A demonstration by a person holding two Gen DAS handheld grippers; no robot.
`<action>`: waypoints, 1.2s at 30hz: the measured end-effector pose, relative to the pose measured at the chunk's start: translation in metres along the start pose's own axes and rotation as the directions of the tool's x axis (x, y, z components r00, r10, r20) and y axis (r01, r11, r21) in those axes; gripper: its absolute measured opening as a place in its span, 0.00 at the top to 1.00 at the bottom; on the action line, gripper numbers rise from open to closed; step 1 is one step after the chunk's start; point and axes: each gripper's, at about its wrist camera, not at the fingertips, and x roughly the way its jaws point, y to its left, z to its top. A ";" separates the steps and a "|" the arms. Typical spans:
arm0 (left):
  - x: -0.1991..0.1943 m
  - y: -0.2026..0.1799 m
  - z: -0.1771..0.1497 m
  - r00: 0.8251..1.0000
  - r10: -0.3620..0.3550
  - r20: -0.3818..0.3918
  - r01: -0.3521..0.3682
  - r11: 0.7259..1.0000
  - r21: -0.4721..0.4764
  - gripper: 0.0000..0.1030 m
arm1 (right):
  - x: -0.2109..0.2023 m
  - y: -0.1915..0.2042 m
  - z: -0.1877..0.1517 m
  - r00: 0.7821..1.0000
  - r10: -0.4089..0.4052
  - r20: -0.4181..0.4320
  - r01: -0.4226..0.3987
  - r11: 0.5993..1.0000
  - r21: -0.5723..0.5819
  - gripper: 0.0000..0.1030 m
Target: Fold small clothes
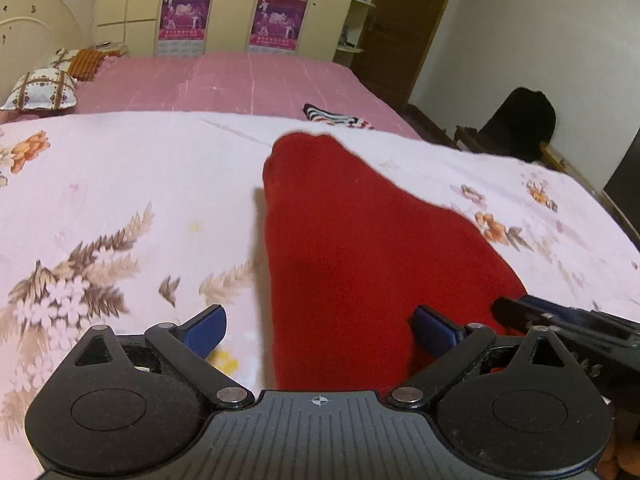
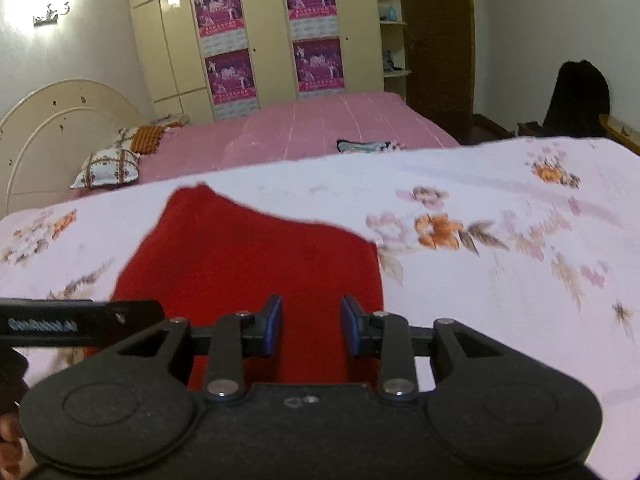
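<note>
A small red garment lies flat on a white floral sheet, running away from me. My left gripper is open wide, its blue pads on either side of the garment's near left edge. In the right wrist view the same red garment lies under my right gripper, which is open with a narrower gap over the garment's near right part. The right gripper also shows in the left wrist view, low at the right edge of the garment.
A pink bedspread lies beyond the floral sheet, with a striped folded cloth on it and pillows at the far left. Wardrobes stand behind. A dark chair stands at the right.
</note>
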 end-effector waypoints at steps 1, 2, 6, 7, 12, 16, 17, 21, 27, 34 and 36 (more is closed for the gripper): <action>0.001 0.000 -0.001 1.000 0.001 -0.004 -0.001 1.000 -0.004 0.04 | 0.003 0.001 -0.003 1.000 -0.007 -0.012 0.007 1.000 -0.011 0.69; -0.001 0.001 -0.002 1.000 0.003 -0.004 -0.003 1.000 -0.017 0.04 | 0.003 0.001 -0.004 1.000 -0.009 -0.009 0.009 1.000 -0.015 0.69; -0.016 -0.005 -0.006 1.000 -0.009 0.008 0.009 1.000 0.007 0.04 | -0.014 -0.001 -0.002 1.000 0.014 0.009 -0.014 1.000 0.000 0.68; -0.022 -0.007 -0.009 1.000 -0.013 0.012 0.012 1.000 0.025 0.04 | -0.019 -0.001 -0.003 1.000 0.018 0.013 -0.018 1.000 -0.005 0.68; -0.038 -0.007 -0.029 1.000 -0.018 -0.011 0.019 0.999 0.051 0.04 | -0.044 0.001 -0.018 0.999 0.039 0.015 -0.039 0.999 -0.032 0.68; -0.040 -0.004 -0.048 0.998 -0.013 -0.054 0.015 0.999 0.045 0.04 | -0.054 0.002 -0.034 0.999 0.048 -0.007 -0.048 0.998 -0.028 0.67; -0.040 -0.003 -0.051 0.998 -0.013 -0.061 0.016 0.999 0.038 0.04 | -0.055 0.003 -0.038 0.999 0.046 -0.015 -0.046 0.998 -0.032 0.67; -0.041 -0.003 -0.059 0.997 -0.011 -0.077 0.013 1.000 0.027 0.04 | -0.049 0.005 -0.055 0.997 0.031 -0.067 -0.033 0.999 -0.040 0.67; -0.046 -0.005 -0.060 0.996 -0.012 -0.084 0.015 0.999 0.036 0.04 | -0.060 0.009 -0.059 0.998 0.027 -0.064 -0.031 0.998 -0.060 0.62; -0.050 -0.007 -0.054 0.997 -0.027 -0.073 0.029 0.999 0.023 0.04 | -0.066 0.006 -0.055 0.998 0.024 -0.050 -0.026 0.998 -0.053 0.60; -0.051 -0.009 -0.051 0.997 -0.035 -0.064 0.036 0.999 0.021 0.04 | -0.067 0.004 -0.052 0.999 0.024 -0.042 -0.026 0.998 -0.048 0.58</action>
